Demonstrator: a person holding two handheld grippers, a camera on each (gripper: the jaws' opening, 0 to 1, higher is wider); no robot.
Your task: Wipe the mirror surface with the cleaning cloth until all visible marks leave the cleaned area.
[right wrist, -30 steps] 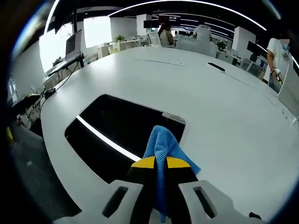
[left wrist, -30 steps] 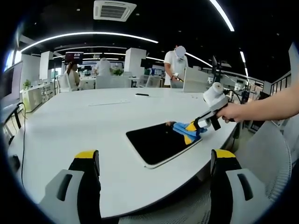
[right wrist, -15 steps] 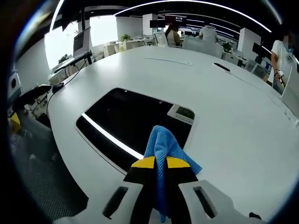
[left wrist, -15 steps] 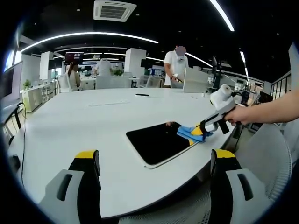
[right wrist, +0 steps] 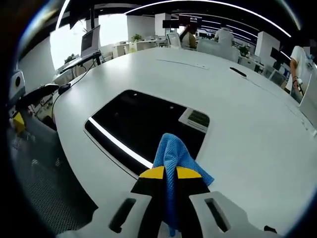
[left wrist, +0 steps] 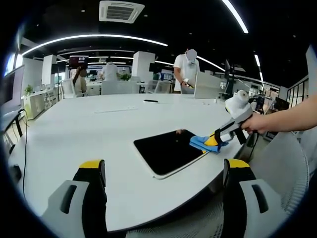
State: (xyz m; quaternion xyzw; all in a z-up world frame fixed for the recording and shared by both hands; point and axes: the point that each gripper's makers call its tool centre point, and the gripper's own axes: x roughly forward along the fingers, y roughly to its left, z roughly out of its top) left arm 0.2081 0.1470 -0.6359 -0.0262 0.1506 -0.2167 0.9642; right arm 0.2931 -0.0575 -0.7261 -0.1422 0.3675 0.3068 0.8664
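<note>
A dark rectangular mirror [left wrist: 168, 149] [right wrist: 143, 130] lies flat on the white table [left wrist: 74, 134], reflecting ceiling lights. My right gripper [left wrist: 214, 141] [right wrist: 169, 172], with yellow tips, is shut on a blue cleaning cloth [left wrist: 202, 143] [right wrist: 173, 154]. The cloth rests at the mirror's right-hand corner in the left gripper view. A hand [left wrist: 257, 122] holds that gripper. My left gripper [left wrist: 166, 171] stands open near the table's front edge, well short of the mirror, with nothing between its jaws.
The table [right wrist: 247, 124] stretches far behind the mirror, with a small dark object [left wrist: 150, 100] at its back. A mesh chair [left wrist: 290, 168] stands at the right. A person [left wrist: 186, 69] stands behind the table; others sit at far desks.
The right gripper has dragged the cloth rightward, from over the mirror's right part to its corner and edge. The left gripper has not moved.
</note>
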